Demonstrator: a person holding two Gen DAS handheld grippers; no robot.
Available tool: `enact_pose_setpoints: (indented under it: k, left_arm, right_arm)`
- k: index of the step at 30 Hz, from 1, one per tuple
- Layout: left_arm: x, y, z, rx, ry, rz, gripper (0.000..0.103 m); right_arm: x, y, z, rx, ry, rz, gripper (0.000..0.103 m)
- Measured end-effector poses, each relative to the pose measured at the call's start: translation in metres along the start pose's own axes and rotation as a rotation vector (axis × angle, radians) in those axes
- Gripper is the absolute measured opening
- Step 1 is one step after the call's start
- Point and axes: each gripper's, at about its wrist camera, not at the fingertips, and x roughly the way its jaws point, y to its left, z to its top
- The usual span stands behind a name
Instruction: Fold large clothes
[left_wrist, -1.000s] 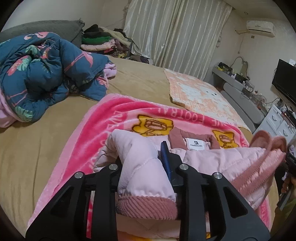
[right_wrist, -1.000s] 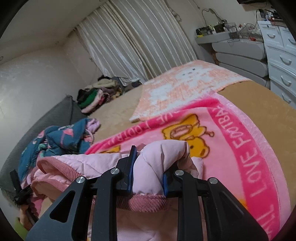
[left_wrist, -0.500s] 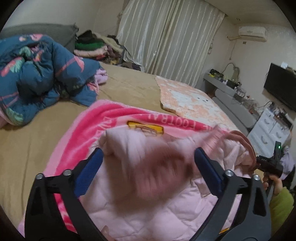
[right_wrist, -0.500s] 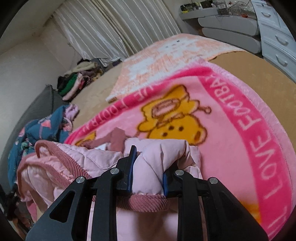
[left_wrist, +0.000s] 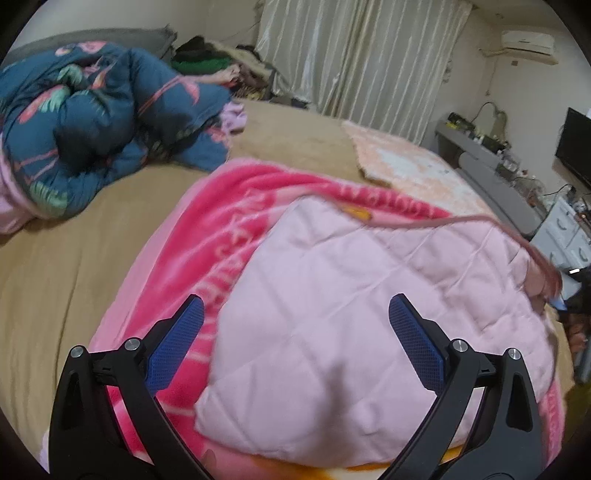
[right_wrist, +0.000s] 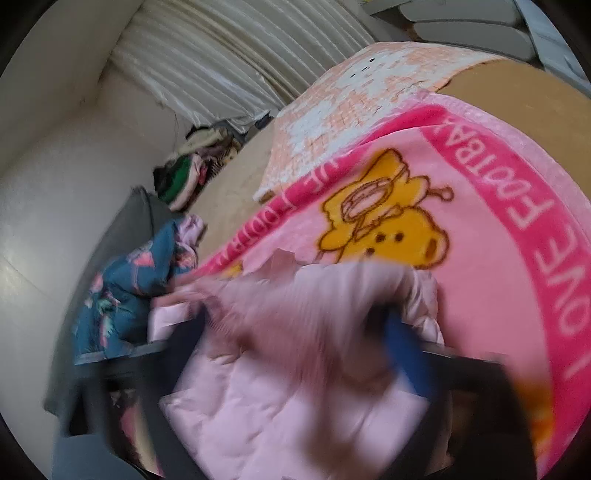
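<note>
A pale pink quilted jacket (left_wrist: 351, 295) lies folded on a bright pink cartoon blanket (left_wrist: 236, 206) on the bed. My left gripper (left_wrist: 295, 332) is open and empty just above the jacket's near edge, its blue pads (left_wrist: 177, 343) spread wide. In the right wrist view the jacket (right_wrist: 295, 387) is blurred by motion. My right gripper (right_wrist: 295, 332) is blurred too; its jaws look spread apart with the jacket's ribbed hem between them, and I cannot tell whether they still grip it.
A crumpled dark blue flamingo-print duvet (left_wrist: 92, 122) lies at the far left of the tan bed (left_wrist: 55, 277). A peach patterned blanket (left_wrist: 406, 162) lies beyond. A pile of clothes (left_wrist: 207, 59) sits by the curtains. Drawers and a TV (left_wrist: 572, 151) stand to the right.
My left gripper let go of the jacket sleeve and opened wide. The jacket dropped flat onto the blanket. My right gripper's jaws have spread from their shut grip and it is moving fast.
</note>
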Motion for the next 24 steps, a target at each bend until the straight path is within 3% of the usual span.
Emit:
enact_pose_setpoints:
  k: [3,8,13,14,15,16,17,19,24]
  left_arm:
    - [0.009,0.016,-0.015,-0.027,0.031,0.005,0.094]
    - [0.021,0.036,-0.033,-0.073,0.084,-0.050,0.094]
    - [0.037,0.032,-0.049,-0.082,0.140,-0.105,0.093]
    - [0.040,0.028,-0.052,-0.073,0.145,-0.103,0.093]
    - [0.040,0.025,-0.054,-0.063,0.140,-0.092,0.079]
    - [0.040,0.019,-0.055,-0.048,0.137,-0.088,0.057]
    - [0.038,0.013,-0.055,-0.033,0.127,-0.076,0.049]
    - [0.031,0.001,-0.048,0.005,0.102,-0.046,0.026]
    - [0.024,-0.013,-0.011,0.012,0.047,-0.002,0.021]
  right_arm:
    - [-0.025,0.005,-0.011,-0.071,-0.024,-0.021,0.099]
    - [-0.039,0.005,-0.058,-0.283,-0.011,-0.254,0.099]
    - [-0.022,-0.009,-0.095,-0.342,0.035,-0.263,0.098]
    - [-0.018,-0.011,-0.099,-0.349,0.030,-0.263,0.073]
    - [-0.013,-0.010,-0.101,-0.354,0.039,-0.253,0.036]
    - [-0.012,-0.007,-0.103,-0.358,0.020,-0.274,0.031]
    - [-0.014,-0.003,-0.102,-0.360,-0.012,-0.279,0.020]
    - [-0.021,0.011,-0.093,-0.365,-0.072,-0.272,0.015]
    - [-0.032,0.035,-0.056,-0.356,-0.191,-0.257,0.012]
